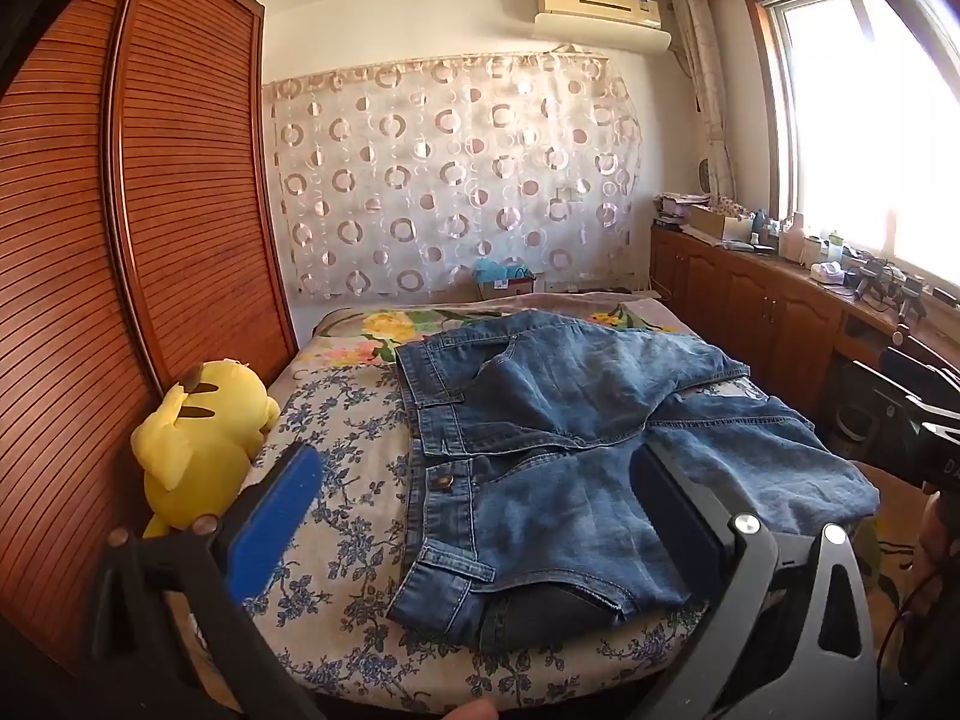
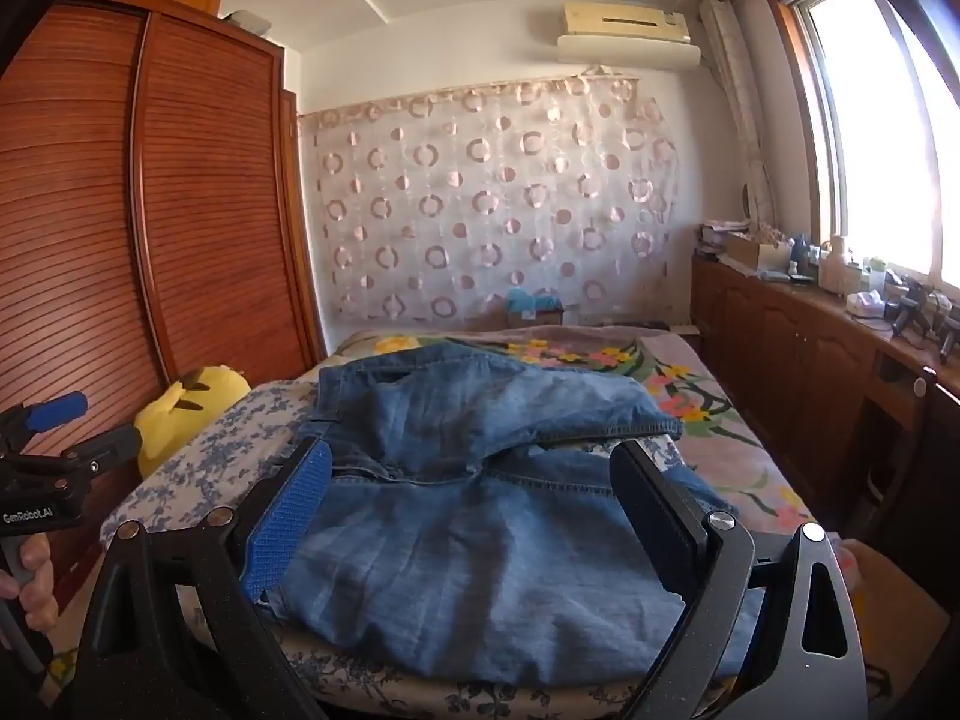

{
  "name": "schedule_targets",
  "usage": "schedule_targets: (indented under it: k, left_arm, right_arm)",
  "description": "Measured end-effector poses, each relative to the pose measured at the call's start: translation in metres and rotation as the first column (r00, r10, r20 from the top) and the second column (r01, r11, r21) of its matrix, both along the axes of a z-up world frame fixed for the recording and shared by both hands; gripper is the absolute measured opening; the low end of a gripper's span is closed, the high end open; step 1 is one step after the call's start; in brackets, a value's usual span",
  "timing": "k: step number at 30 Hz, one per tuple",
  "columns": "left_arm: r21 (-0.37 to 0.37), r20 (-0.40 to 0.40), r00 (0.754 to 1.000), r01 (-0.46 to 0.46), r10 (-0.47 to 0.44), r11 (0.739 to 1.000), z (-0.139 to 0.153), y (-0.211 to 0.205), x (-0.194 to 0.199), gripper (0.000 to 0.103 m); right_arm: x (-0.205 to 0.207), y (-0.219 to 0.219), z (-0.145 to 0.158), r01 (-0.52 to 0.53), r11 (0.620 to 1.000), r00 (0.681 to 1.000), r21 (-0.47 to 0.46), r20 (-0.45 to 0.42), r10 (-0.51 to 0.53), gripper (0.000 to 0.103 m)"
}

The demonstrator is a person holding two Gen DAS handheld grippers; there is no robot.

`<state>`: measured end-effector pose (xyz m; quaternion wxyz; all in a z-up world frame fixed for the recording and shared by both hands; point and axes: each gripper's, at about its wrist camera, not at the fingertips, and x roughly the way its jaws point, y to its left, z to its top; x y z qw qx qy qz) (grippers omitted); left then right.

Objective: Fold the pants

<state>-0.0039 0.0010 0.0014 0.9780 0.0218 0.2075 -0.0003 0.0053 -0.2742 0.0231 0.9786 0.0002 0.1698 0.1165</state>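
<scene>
A pair of blue jeans (image 1: 558,450) is found spread across the near end of the bed (image 1: 336,516), waistband toward its left edge, one leg lying crumpled over the other. No neat fold is evident; the folding is judged wholly outstanding. The left gripper (image 1: 474,516) and the right gripper (image 2: 474,516) are both held above the near edge, tilted slightly downward, jaws fully apart and clamped on nothing. A yellow plush toy (image 1: 198,444) lies at the left edge.
</scene>
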Motion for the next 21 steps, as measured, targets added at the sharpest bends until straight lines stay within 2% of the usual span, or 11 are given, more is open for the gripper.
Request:
schedule_targets:
  k: [21]
  left_arm:
    - [-0.004,0.004,1.0,0.003,-0.003,1.0,0.006,-0.0032,0.0007,0.103]
  right_arm:
    - [-0.004,0.0,0.0035,0.0,1.0,1.0,0.001,0.004,0.0,0.096]
